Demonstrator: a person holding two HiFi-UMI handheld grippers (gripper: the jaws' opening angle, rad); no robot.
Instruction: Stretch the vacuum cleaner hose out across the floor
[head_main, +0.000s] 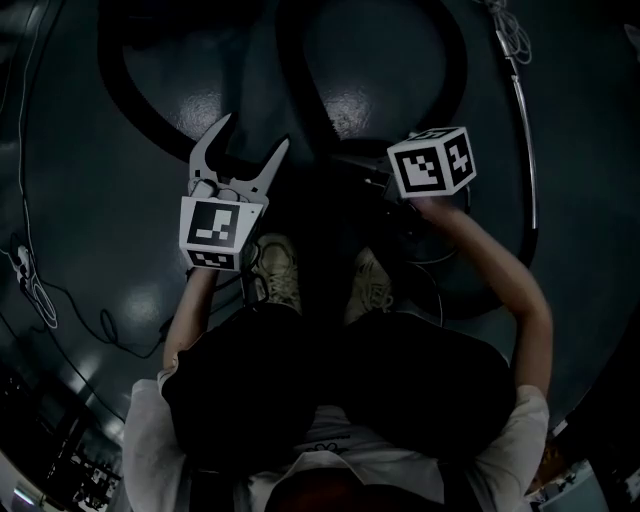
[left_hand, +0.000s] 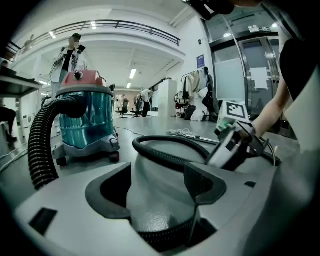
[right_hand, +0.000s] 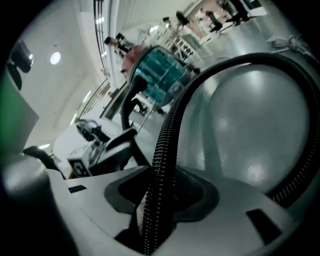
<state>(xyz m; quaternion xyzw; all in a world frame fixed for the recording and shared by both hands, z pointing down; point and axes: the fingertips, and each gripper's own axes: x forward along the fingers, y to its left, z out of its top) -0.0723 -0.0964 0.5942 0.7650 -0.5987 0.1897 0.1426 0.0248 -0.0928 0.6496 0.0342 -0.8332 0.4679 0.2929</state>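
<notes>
- The vacuum cleaner (left_hand: 85, 117) stands on the floor (head_main: 90, 200) off to the left. Its hose (right_hand: 162, 160) leaves it and lies in loops ahead of the person, not in a line.
- The left gripper (head_main: 252, 150) hangs above the floor with its jaws wide apart and nothing clamped. A ribbed stretch of hose shows just beneath them. With this gripper idle, one hand alone would have to drag the loops straight.
- The person's shoes (head_main: 276, 270) stand close behind the coils, so a step back could catch the hose underfoot.
- The right gripper (right_hand: 161, 197) has its jaws partly closed round the ribbed hose and seems to grip it. A hard pull could slide along the ribs, tighten a loop into a kink, or tug the wheeled cleaner along.
</notes>
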